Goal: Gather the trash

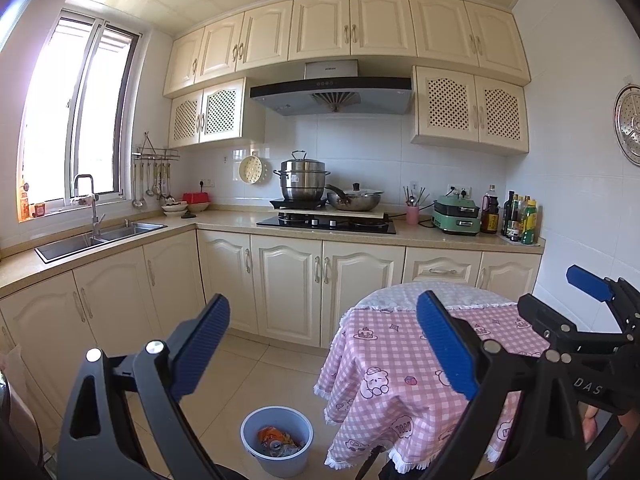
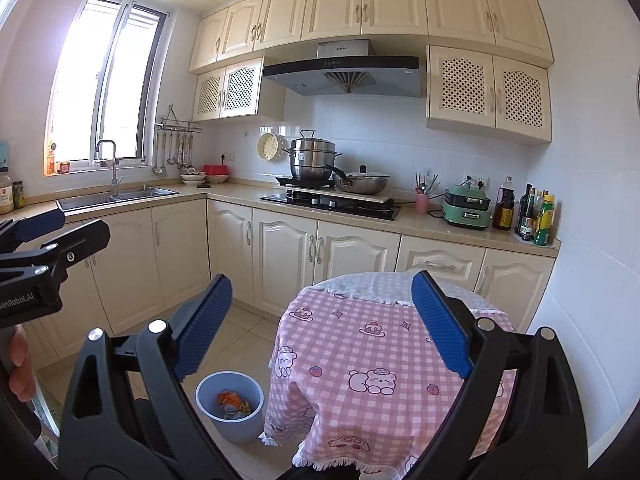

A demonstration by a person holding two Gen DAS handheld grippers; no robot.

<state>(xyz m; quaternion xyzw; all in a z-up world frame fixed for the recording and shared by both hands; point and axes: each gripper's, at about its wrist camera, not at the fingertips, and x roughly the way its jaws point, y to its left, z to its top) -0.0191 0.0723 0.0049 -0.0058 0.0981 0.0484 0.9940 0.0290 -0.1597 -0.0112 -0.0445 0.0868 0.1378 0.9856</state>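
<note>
A pale blue bin [image 1: 277,440] [image 2: 230,406] stands on the tiled floor beside a round table, holding orange wrappers and a crushed can [image 1: 279,441] [image 2: 233,403]. My left gripper [image 1: 324,344] is held high above the floor, open, with nothing between its blue pads. My right gripper [image 2: 322,324] is also open and empty, raised over the near edge of the table [image 2: 384,360]. In the left wrist view the right gripper shows at the right edge; in the right wrist view the left one shows at the left edge.
The table wears a pink checked cloth [image 1: 408,360]. Cream cabinets [image 1: 288,288] run along the back under a counter with a hob, pots [image 1: 304,180], a sink [image 1: 100,236] and bottles [image 1: 520,216]. Beige floor tiles [image 1: 256,372] lie between cabinets and table.
</note>
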